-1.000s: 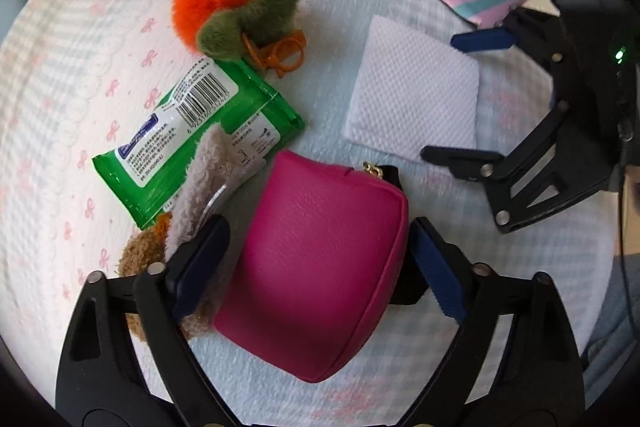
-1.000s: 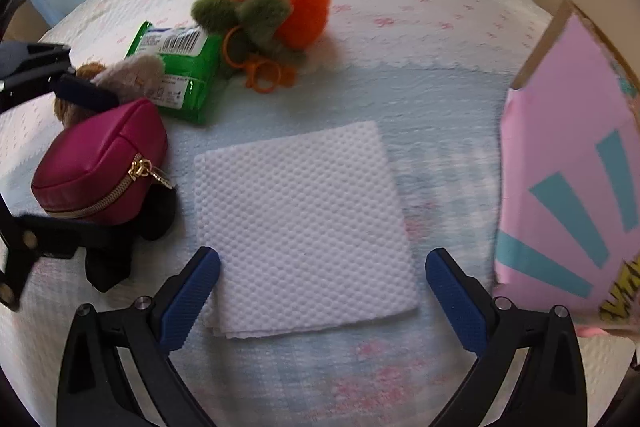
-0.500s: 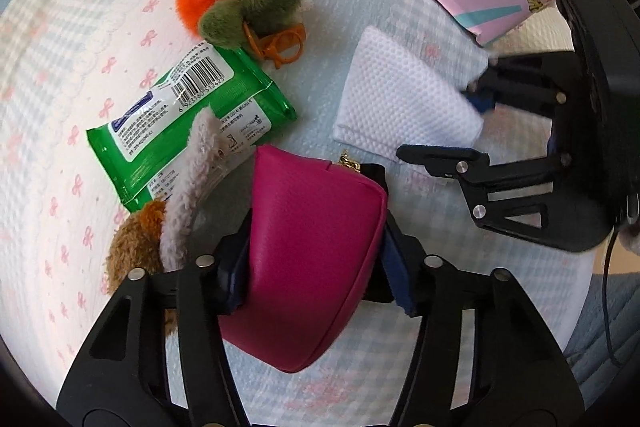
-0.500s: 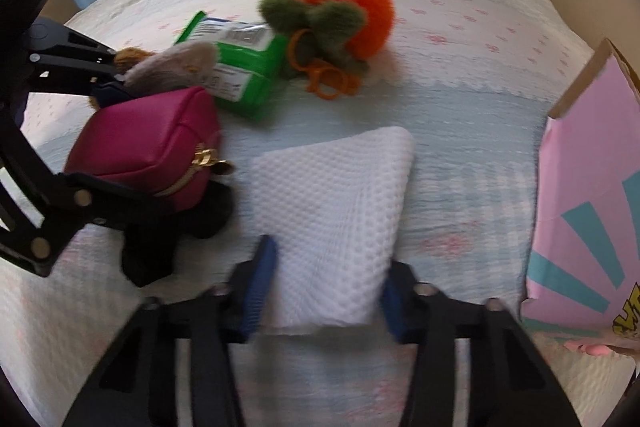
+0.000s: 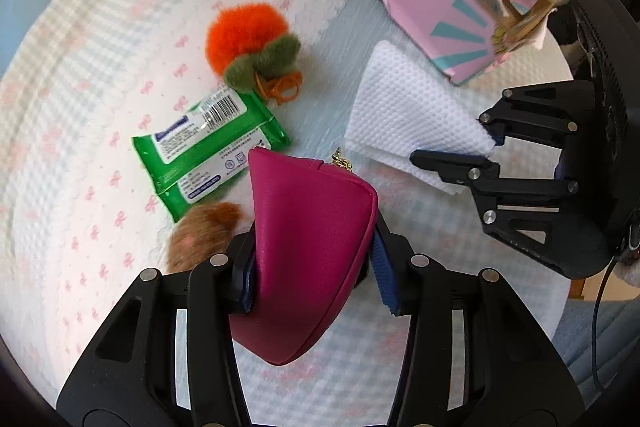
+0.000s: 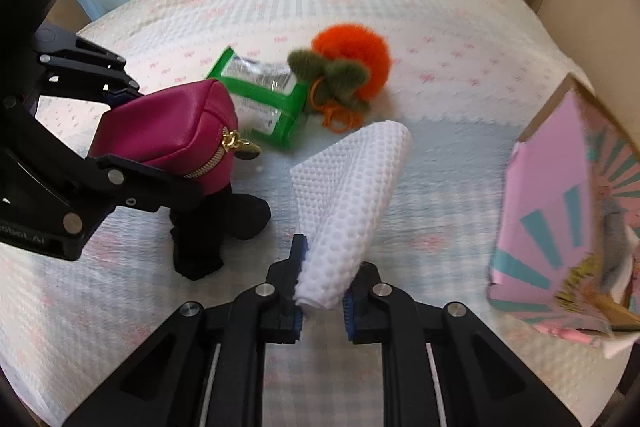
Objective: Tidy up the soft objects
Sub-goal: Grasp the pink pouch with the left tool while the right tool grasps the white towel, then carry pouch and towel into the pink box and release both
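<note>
A magenta zip pouch (image 5: pixel 312 227) sits between the blue pads of my left gripper (image 5: pixel 316 269). Its jaws are closing and press the pouch's sides, holding it tilted above the bed. From the right wrist view the pouch (image 6: pixel 168 131) hangs clear of the cover, zip pull dangling. A white waffle cloth (image 6: pixel 352 187) is pinched at one edge in my right gripper (image 6: pixel 323 297), which is shut on it. The cloth curls into a loose roll, with its far end near the bedspread. In the left wrist view the cloth (image 5: pixel 400 107) fans out from the right gripper (image 5: pixel 480 149).
On the bow-print bedspread (image 5: pixel 80 107) lie an orange pompom with green leaves (image 5: pixel 248 39), a green wipes pack (image 5: pixel 208 147) and a brown plush (image 5: pixel 200 231). An open pink cardboard box (image 5: pixel 448 23) stands at the far right, with something grey inside.
Both grippers closed, the left on the pouch and the right on the cloth, then rose. The pouch came off the bed and the flat cloth bunched up into a roll.
</note>
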Motion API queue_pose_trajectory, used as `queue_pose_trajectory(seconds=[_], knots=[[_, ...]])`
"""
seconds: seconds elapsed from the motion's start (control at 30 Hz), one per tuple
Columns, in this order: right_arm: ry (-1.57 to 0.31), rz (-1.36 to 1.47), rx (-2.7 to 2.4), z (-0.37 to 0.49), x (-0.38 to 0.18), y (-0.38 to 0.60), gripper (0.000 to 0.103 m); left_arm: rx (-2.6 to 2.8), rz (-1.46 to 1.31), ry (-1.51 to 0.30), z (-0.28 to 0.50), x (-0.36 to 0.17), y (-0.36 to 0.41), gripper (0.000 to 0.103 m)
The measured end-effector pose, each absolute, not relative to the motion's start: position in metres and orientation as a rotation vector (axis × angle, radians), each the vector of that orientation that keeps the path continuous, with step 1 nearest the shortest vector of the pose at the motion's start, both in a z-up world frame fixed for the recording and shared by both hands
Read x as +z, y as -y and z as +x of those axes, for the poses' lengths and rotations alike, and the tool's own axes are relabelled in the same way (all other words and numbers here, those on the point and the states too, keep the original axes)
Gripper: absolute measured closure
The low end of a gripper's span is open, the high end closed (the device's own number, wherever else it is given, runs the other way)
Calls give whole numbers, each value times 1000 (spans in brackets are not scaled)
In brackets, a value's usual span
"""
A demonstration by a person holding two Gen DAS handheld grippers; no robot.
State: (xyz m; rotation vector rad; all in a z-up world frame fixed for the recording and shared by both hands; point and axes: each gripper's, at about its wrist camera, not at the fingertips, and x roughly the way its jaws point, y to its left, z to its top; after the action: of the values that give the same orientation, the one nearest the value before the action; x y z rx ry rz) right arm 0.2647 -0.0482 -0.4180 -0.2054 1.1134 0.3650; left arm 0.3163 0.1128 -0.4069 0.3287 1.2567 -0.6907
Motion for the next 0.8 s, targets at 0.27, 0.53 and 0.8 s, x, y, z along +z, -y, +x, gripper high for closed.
queue_pose_trajectory(seconds=[0.27,0.53,0.8], knots=[[-1030,-189,321,241,-354,54,89,-602,213,-1184,286,-339,-122,61],[-945,-142,266,205,-270,72,89,-514,60,-1100,256,-267,-123,61],[-910,4,189,191,-198,119,89,-531,1,-995,240,-201,-92,61]])
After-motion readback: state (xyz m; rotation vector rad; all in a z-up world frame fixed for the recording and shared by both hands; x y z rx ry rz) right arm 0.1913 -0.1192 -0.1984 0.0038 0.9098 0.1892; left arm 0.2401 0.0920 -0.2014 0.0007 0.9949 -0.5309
